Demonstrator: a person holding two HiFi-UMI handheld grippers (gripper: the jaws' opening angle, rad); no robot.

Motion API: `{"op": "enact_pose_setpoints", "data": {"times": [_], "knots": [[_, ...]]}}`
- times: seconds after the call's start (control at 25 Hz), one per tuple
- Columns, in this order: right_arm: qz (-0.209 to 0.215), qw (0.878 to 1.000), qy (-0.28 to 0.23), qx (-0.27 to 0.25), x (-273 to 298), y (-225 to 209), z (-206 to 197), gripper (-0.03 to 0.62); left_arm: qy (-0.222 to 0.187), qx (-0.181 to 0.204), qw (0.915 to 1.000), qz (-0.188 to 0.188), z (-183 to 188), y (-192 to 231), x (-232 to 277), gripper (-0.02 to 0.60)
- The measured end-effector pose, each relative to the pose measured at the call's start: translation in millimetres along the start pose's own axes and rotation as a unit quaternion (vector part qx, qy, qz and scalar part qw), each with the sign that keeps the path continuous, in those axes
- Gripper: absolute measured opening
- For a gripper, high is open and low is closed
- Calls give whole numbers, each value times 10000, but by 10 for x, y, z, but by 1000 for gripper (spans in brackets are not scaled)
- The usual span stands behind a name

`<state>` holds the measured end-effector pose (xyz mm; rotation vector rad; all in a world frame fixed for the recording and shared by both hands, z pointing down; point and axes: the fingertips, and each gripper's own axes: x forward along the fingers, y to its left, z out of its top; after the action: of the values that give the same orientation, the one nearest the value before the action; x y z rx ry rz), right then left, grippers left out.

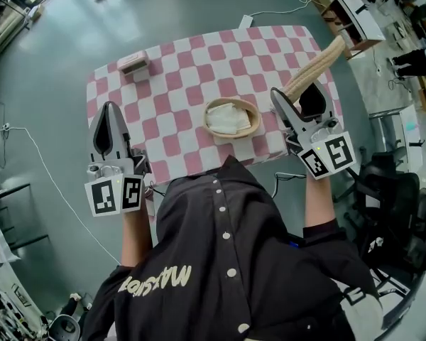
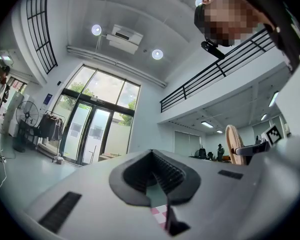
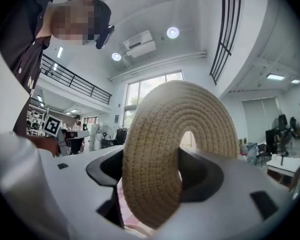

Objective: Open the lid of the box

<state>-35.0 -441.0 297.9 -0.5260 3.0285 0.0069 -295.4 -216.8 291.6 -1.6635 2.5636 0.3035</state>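
A round woven box (image 1: 252, 112) sits open near the front edge of the checked table, with a white cloth (image 1: 227, 118) inside it. Its woven lid (image 1: 316, 66) is lifted off to the right and stands on edge. My right gripper (image 1: 305, 94) is shut on the lid's lower rim. In the right gripper view the lid (image 3: 190, 114) fills the space between the jaws of my right gripper (image 3: 150, 159). My left gripper (image 1: 110, 109) hovers at the table's front left corner, fingertips together and empty. The left gripper view shows my left gripper (image 2: 152, 156) with the lid (image 2: 233, 144) far right.
A pink-and-white checked cloth (image 1: 192, 69) covers the table. A small pink box (image 1: 134, 63) lies at its far left corner. Black chairs (image 1: 390, 197) stand to the right of the table, and a thin cable (image 1: 42, 162) trails across the floor at left.
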Motion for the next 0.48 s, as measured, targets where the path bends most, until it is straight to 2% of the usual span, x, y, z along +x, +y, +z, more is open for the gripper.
{"op": "enact_pose_setpoints", "data": {"times": [0.2,0.48], "knots": [[-532,9980,-321,-134,-136,-169,158,318,3,22,10000,35,7,37,-18,11],[-1068,9927,-442,-352,-378,-388,208,318,-15,91,9998,160,45,144,-42,9]]}}
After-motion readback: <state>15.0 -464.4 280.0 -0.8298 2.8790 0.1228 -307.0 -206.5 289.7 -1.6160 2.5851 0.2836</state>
